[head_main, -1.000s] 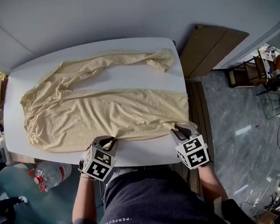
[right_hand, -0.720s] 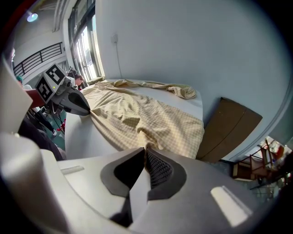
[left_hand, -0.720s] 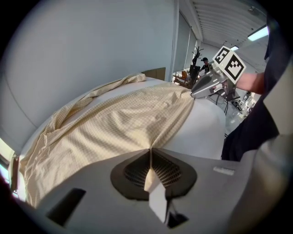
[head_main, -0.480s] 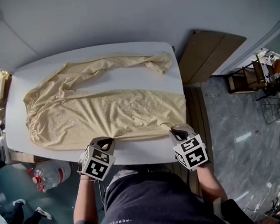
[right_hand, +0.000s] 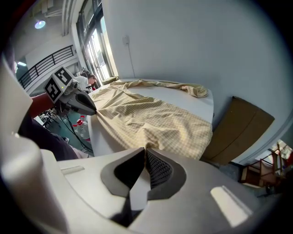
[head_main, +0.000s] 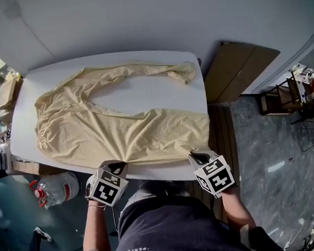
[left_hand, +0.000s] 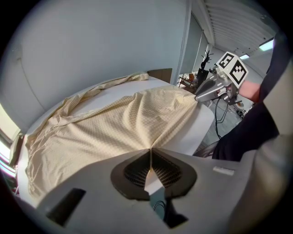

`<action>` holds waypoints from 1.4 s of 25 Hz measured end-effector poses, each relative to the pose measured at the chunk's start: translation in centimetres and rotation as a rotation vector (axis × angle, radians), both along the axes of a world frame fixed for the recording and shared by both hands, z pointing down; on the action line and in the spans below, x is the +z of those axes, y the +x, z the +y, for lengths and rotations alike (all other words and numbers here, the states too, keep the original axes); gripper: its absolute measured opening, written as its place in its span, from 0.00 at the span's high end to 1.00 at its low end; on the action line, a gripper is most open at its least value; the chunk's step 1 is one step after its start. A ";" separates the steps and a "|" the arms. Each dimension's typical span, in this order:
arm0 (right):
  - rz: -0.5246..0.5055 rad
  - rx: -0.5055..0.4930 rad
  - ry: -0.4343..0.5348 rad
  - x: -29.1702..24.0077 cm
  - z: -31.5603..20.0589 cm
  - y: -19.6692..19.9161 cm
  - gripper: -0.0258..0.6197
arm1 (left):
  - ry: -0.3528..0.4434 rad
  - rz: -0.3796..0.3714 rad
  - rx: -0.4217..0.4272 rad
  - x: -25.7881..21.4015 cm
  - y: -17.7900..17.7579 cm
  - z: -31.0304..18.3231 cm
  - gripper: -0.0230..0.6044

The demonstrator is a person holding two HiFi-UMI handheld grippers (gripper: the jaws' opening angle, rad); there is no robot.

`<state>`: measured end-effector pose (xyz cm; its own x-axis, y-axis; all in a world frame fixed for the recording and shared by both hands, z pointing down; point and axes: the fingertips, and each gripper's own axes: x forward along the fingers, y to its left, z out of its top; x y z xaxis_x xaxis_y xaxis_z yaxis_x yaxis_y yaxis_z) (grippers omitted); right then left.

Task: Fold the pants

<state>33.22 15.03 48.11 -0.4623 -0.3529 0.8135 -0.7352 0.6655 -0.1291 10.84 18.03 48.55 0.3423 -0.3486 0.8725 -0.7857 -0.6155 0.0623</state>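
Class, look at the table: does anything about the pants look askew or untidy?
Yes. The pants lie unfolded with legs splayed apart, and the far leg's cuff is crumpled near the far right corner of the table.

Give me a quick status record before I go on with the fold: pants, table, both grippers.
pants: beige, spread on the table, waist at the head view's left, legs apart, no fold yet
table: white, bare between the legs
left gripper: fingers have just closed, shut on the near leg's edge, cloth creased toward them
right gripper: fingers have just closed, shut on the near leg's cuff corner
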 end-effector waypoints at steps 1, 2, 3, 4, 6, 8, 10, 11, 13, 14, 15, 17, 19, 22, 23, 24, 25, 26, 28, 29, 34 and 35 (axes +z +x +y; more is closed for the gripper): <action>-0.002 -0.006 0.005 -0.2 0.2 0.0 0.94 | 0.004 0.001 -0.005 -0.2 0.0 0.3 0.93; -0.004 -0.011 0.012 -0.5 0.3 0.0 0.94 | 0.007 0.002 -0.008 -0.3 0.0 0.6 0.93; -0.004 -0.017 0.018 -0.8 0.4 0.0 0.94 | 0.007 -0.001 -0.011 -0.5 0.0 0.9 0.94; -0.003 -0.023 0.025 -1.1 0.5 0.0 0.94 | 0.006 -0.007 -0.013 -0.7 0.0 1.2 0.94; 0.003 -0.038 0.031 -1.6 0.7 0.0 0.94 | -0.001 -0.017 -0.013 -1.1 0.0 1.8 0.93; 0.008 -0.053 0.030 -1.8 1.1 0.0 0.94 | -0.012 -0.021 -0.012 -1.2 0.2 2.5 0.94; 0.006 -0.066 0.029 -1.9 1.5 0.0 0.94 | -0.021 -0.025 -0.014 -1.1 0.3 3.2 0.94; 0.003 -0.069 0.031 -2.0 1.6 0.0 0.94 | -0.020 -0.027 -0.016 -1.1 0.4 3.3 0.94; -0.003 -0.074 0.039 -2.3 1.5 0.1 0.94 | -0.008 -0.030 -0.023 -1.5 0.4 3.2 0.94; -0.006 -0.075 0.048 -2.6 1.3 0.0 0.94 | 0.004 -0.030 -0.029 -1.9 0.3 3.0 0.94; -0.008 -0.077 0.059 -2.9 1.0 0.0 0.94 | 0.016 -0.030 -0.039 -2.5 0.2 2.7 0.94; -0.011 -0.081 0.085 -3.6 0.5 -0.2 0.94 | 0.044 -0.032 -0.057 -3.7 -0.1 2.1 0.94; -0.011 -0.081 0.110 -4.2 -0.1 -0.4 0.94 | 0.078 -0.033 -0.063 -4.8 -0.2 1.2 0.94; -0.008 -0.069 0.147 -5.3 -1.7 -0.8 0.94 | 0.124 -0.050 -0.052 -6.0 -0.5 -0.8 0.94; -0.006 -0.066 0.162 -5.7 -2.2 -1.0 0.94 | 0.138 -0.058 -0.045 -6.5 -0.7 -1.5 0.93; -0.002 -0.064 0.176 -6.1 -2.9 -1.1 0.94 | 0.154 -0.062 -0.036 -6.9 -0.9 -2.4 0.93; 0.002 -0.062 0.190 -6.5 -3.6 -1.3 0.94 | 0.172 -0.061 -0.027 -7.3 -1.0 -3.4 0.93; 0.007 -0.058 0.203 -6.9 -4.5 -1.4 0.94 | 0.188 -0.057 -0.019 -7.7 -1.1 -4.5 0.93; 0.014 -0.046 0.225 -7.7 -6.4 -1.7 0.94 | 0.213 -0.050 -0.006 -8.5 -1.4 -6.6 0.93; 0.017 -0.039 0.234 -8.1 -7.4 -1.9 0.94 | 0.221 -0.050 -0.001 -8.9 -1.6 -7.7 0.93; 0.048 -0.009 0.269 -9.4 -12.4 -3.0 0.94 | 0.244 -0.093 0.048 -9.9 -2.7 -13.1 0.93; 0.057 -0.004 0.273 -9.4 -13.4 -3.1 0.94 | 0.243 -0.094 0.055 -9.9 -2.9 -14.1 0.93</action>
<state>30.09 1.63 38.67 -0.4204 -0.5612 0.7130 -0.7334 0.6728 0.0972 7.95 3.89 38.68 0.2877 -0.5353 0.7942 -0.7463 -0.6450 -0.1643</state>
